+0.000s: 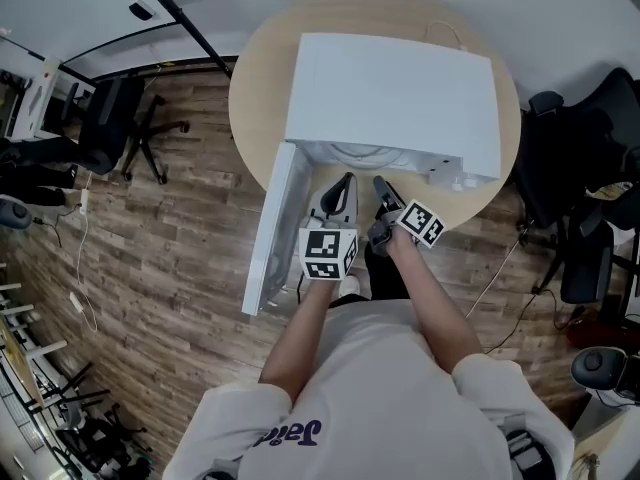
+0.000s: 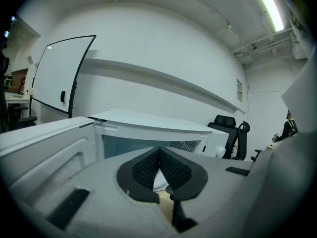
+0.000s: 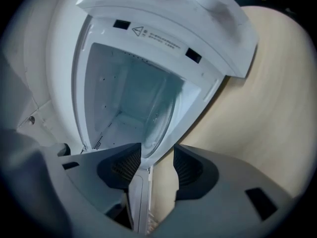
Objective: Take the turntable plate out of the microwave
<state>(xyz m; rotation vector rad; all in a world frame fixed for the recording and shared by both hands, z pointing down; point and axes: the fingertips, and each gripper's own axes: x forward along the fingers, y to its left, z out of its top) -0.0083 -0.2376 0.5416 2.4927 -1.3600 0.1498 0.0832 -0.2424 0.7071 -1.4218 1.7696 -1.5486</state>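
Seen from the head view, most of the microwave's (image 1: pixel 400 88) cavity is hidden under its white top, and only a curved sliver of the turntable plate (image 1: pixel 352 154) shows at the opening. The oven stands on a round wooden desk (image 1: pixel 258 78), with its door (image 1: pixel 268 236) swung open to the left. Just right of the door, the left gripper (image 1: pixel 346 180) points into the opening, its jaws pressed together with nothing between them. The right gripper view is rolled on its side. There the plate (image 3: pixel 159 117) is a round disc of clear glass lying flat on the cavity floor, the only thing inside. The right gripper (image 1: pixel 381 182) sits at the near edge of the opening, its jaws standing wide. The plate's near rim shows between them, but whether a pad touches it is hard to make out.
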